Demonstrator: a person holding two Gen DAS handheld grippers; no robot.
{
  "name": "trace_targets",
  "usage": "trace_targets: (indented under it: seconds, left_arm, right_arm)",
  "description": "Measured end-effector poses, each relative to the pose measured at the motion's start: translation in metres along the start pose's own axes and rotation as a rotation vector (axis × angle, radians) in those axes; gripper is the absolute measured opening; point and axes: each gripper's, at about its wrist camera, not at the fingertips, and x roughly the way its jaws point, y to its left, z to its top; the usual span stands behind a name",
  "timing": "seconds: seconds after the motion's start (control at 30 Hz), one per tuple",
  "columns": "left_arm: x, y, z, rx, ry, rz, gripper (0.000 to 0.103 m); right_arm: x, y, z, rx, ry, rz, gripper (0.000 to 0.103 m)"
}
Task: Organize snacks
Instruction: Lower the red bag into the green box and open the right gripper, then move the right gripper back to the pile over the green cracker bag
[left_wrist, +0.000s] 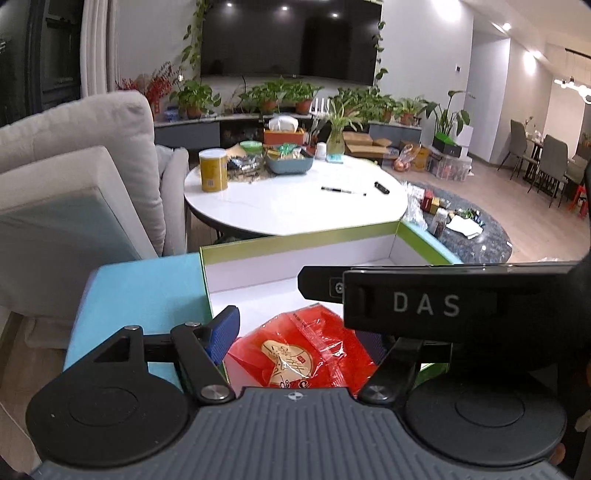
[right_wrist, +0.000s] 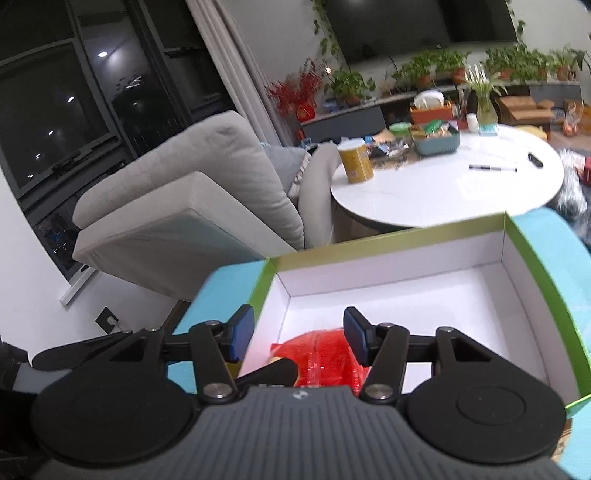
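A red snack packet (left_wrist: 303, 350) lies on the white floor of an open box with a green rim (left_wrist: 295, 243) and light blue outer sides. My left gripper (left_wrist: 299, 338) straddles the packet with its jaws apart. Its left blue pad (left_wrist: 225, 332) stands at the packet's edge without pressing it. Its right finger is mostly hidden behind a black housing marked DAS (left_wrist: 421, 302). In the right wrist view my right gripper (right_wrist: 299, 334) hangs open just above the same packet (right_wrist: 321, 350), inside the box (right_wrist: 388, 247), with nothing gripped.
Beyond the box stands a round white table (left_wrist: 295, 210) with a yellow can (left_wrist: 213, 170), a blue basket of snacks (left_wrist: 290, 162) and a pen (left_wrist: 343, 191). A grey sofa (left_wrist: 92, 166) is at the left. Several packets lie on a dark round surface (left_wrist: 461, 225) at the right.
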Motion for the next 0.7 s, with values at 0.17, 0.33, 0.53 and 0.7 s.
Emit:
trace_targets:
  seconds: [0.17, 0.33, 0.53, 0.7]
  left_arm:
    - [-0.029, -0.003, 0.002, 0.0, -0.043, -0.006, 0.066]
    - [-0.059, -0.007, 0.003, 0.003, -0.09, -0.012, 0.068]
    - [-0.096, -0.015, -0.003, 0.016, -0.117, 0.018, 0.072]
    - [-0.124, -0.025, -0.015, 0.048, -0.143, 0.033, 0.076]
  right_arm:
    - [-0.025, 0.018, 0.005, -0.046, -0.048, -0.003, 0.079]
    - [-0.053, 0.036, 0.004, -0.094, -0.095, -0.011, 0.079]
    - [-0.086, 0.051, -0.002, -0.117, -0.142, -0.025, 0.079]
    - [-0.111, 0.054, -0.015, -0.119, -0.168, -0.037, 0.079]
